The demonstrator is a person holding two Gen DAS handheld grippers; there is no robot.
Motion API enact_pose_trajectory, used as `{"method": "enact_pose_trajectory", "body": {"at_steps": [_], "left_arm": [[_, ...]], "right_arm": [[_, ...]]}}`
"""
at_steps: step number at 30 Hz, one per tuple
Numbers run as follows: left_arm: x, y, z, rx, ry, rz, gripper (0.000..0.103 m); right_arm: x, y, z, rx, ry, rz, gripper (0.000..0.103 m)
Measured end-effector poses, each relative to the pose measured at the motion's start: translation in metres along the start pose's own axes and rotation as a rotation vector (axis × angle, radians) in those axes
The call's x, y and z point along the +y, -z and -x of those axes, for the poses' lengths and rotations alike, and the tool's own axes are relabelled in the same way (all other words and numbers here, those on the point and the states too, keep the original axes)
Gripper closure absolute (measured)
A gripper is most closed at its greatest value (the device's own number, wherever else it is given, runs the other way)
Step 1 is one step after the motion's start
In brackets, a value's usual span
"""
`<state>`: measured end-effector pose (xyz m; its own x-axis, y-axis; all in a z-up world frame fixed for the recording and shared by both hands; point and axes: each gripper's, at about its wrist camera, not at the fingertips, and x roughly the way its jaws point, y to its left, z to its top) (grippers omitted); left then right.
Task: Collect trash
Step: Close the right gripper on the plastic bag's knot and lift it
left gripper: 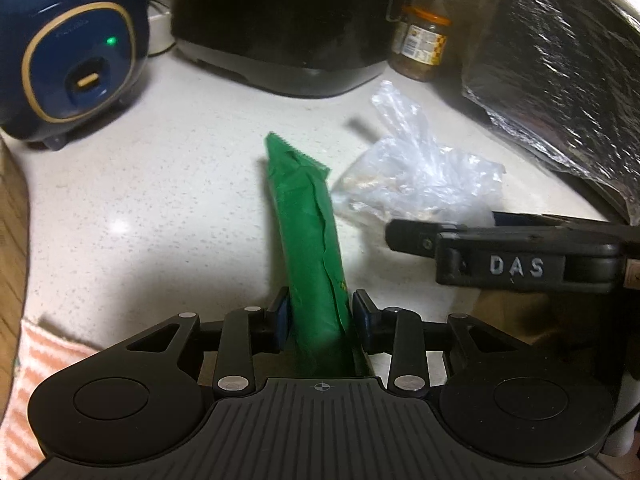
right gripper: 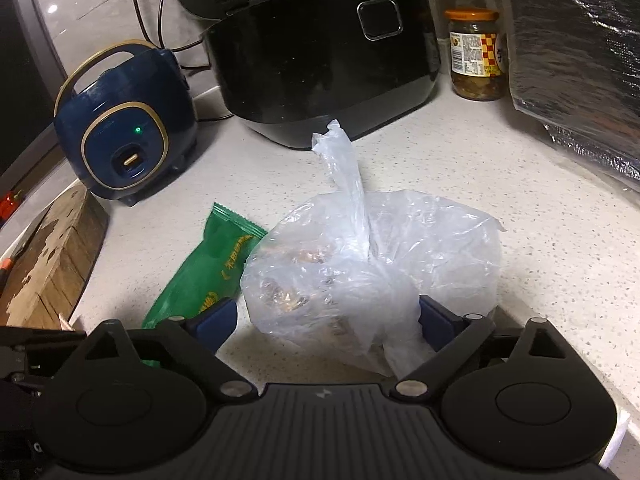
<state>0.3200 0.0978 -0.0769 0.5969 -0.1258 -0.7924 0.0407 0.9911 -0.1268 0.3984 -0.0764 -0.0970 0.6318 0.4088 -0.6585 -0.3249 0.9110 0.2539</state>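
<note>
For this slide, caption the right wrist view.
Open right gripper straddles clear plastic bag beside green wrapper on counter.

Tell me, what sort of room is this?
Most likely a home kitchen: a speckled white counter carries a small blue rice cooker, a larger black cooker and a jar of pickles.

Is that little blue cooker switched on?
On, it seems: the blue cooker shows a lit green light on its front.

On the counter: 1 green wrapper [left gripper: 308, 232], 1 clear plastic bag [right gripper: 372, 264], 1 jar [right gripper: 476, 56], 3 cookers [right gripper: 128, 136].
</note>
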Motion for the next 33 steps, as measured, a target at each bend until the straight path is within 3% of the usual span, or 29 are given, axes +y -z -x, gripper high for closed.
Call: {"method": "enact_pose_trajectory", "body": {"at_steps": [3, 6, 9, 14, 20, 30, 33], "left_arm": [[0.007, -0.002, 0.001, 0.005, -0.009, 0.019, 0.065], [0.012, -0.003, 0.003, 0.017, 0.008, 0.039, 0.066], [0.017, -0.005, 0.011, -0.001, 0.046, 0.076, 0.066], [0.018, -0.008, 0.028, -0.054, 0.106, 0.107, 0.066], [0.006, -0.012, 0.026, -0.056, 0.045, 0.071, 0.066], [-0.013, -0.002, -0.001, 0.049, 0.002, -0.013, 0.066], [-0.016, -0.001, -0.002, 0.042, 0.002, -0.026, 0.066]], "right_arm": [[0.006, 0.001, -0.002, 0.01, 0.012, 0.033, 0.001], [0.014, -0.003, -0.008, 0.049, 0.029, 0.097, 0.0], [0.016, -0.011, -0.007, 0.083, 0.049, 0.121, 0.013], [0.002, -0.02, 0.032, -0.059, 0.09, 0.111, 0.015], [-0.019, -0.02, 0.072, -0.162, 0.259, 0.062, 0.015], [-0.038, 0.012, 0.091, -0.102, 0.265, -0.02, 0.015], [-0.037, 0.017, 0.091, -0.088, 0.259, -0.021, 0.015]]}}
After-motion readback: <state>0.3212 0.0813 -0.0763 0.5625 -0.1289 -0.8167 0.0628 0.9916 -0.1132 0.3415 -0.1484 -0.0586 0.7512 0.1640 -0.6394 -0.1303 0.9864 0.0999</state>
